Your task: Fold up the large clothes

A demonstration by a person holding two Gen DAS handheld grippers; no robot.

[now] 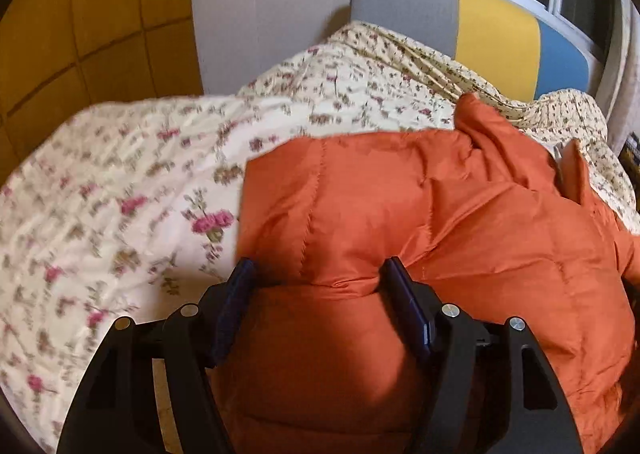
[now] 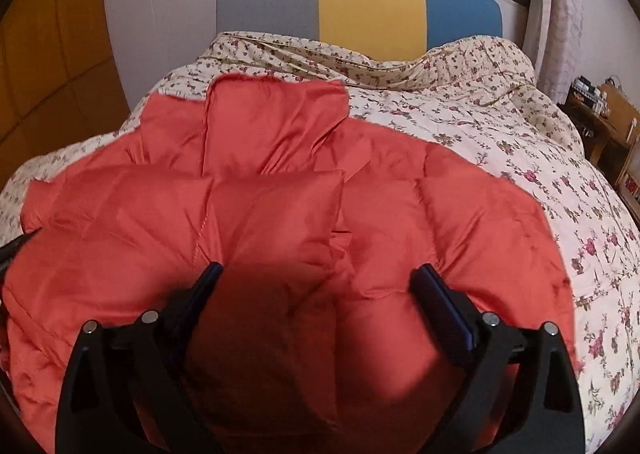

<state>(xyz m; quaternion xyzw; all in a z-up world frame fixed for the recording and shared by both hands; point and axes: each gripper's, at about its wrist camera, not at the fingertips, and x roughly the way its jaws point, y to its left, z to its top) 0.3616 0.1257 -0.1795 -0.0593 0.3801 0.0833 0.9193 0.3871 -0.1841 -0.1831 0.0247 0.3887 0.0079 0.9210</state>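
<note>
Orange puffer jacket (image 2: 280,214) lies spread on the floral-quilted bed (image 2: 500,142), running ahead of and beneath both my grippers; left gripper (image 1: 320,274) jaws part-spread with a puffy fold bulging between them, right gripper (image 2: 316,278) jaws spread wide, pinching nothing

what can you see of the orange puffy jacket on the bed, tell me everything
The orange jacket is a quilted, puffy garment of smooth, slightly shiny fabric, stitched into padded panels. It lies spread and rumpled on the floral bedspread, partly folded: one padded part lies doubled over its middle, another sticks up toward the headboard. The left hand-held gripper has a bulge of the fabric between its fingers; whether they pinch it is unclear. The right hand-held gripper stands open over the jacket's near part.
</note>
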